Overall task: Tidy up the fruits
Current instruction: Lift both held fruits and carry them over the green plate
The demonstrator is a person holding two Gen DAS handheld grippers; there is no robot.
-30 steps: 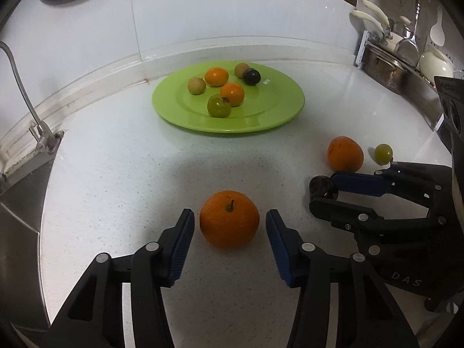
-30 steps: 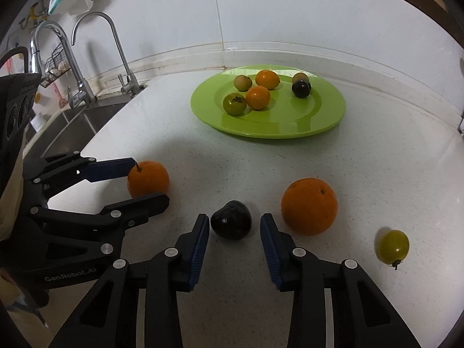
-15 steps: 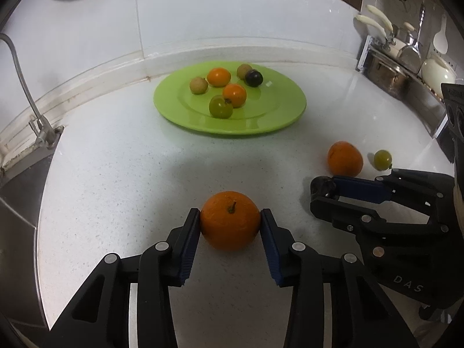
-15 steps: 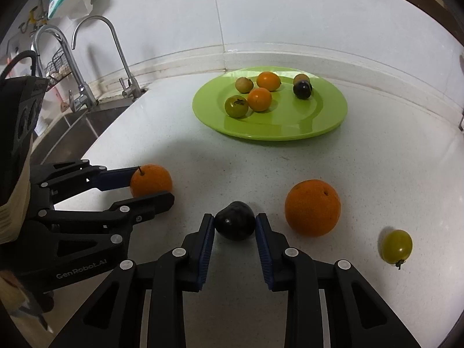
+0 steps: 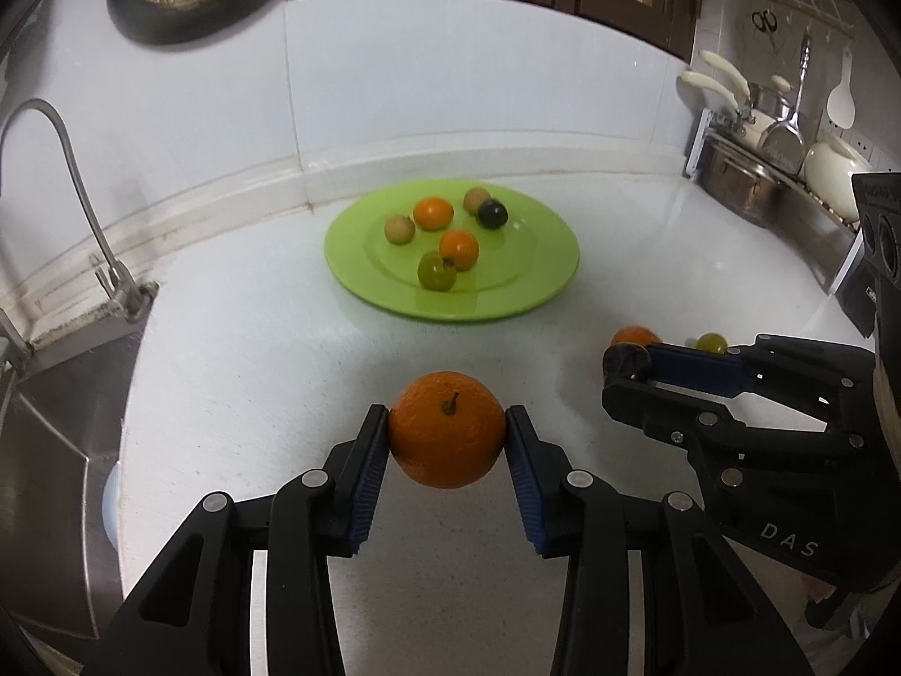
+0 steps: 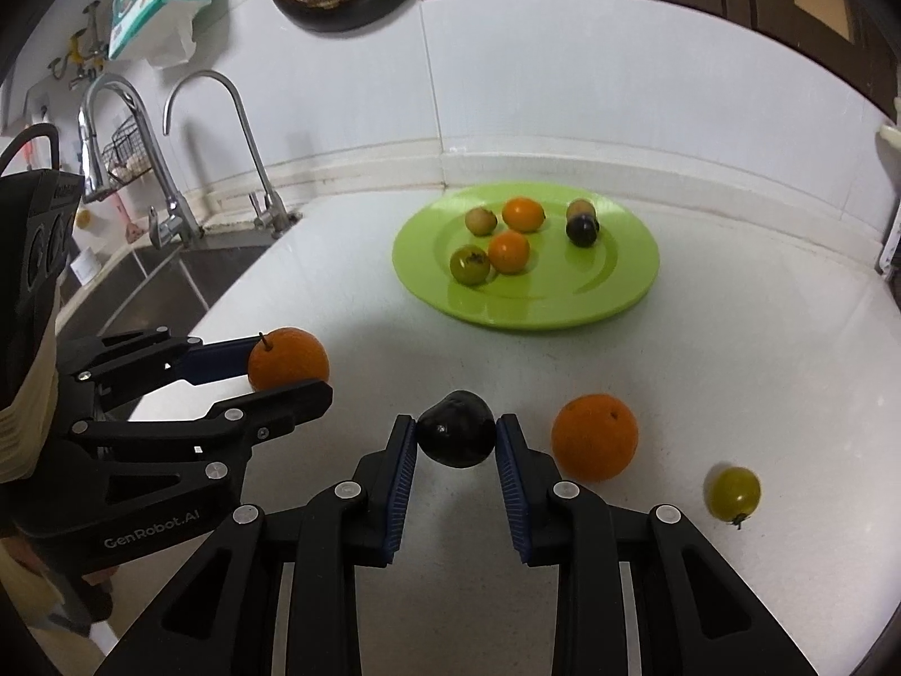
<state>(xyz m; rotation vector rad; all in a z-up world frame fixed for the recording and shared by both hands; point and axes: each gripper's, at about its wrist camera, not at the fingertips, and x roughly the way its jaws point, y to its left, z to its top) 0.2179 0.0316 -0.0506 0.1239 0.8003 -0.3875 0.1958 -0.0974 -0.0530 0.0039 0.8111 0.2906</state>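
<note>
My left gripper (image 5: 447,439) is shut on an orange (image 5: 447,436) with a stem and holds it above the white counter. It also shows in the right wrist view (image 6: 288,359). My right gripper (image 6: 456,439) is shut on a dark plum (image 6: 456,435), lifted off the counter. A green plate (image 5: 535,293) (image 6: 619,293) at the back holds several small fruits. A second orange (image 6: 594,435) and a small green fruit (image 6: 734,492) lie on the counter right of my right gripper.
A sink (image 6: 163,276) with two taps (image 6: 248,141) lies to the left. Pots and utensils (image 5: 777,141) stand at the far right. A tiled wall (image 5: 450,73) rises behind the plate.
Both grippers closed on their fruits, the left on the orange, the right on the dark plum, and have lifted them off the counter.
</note>
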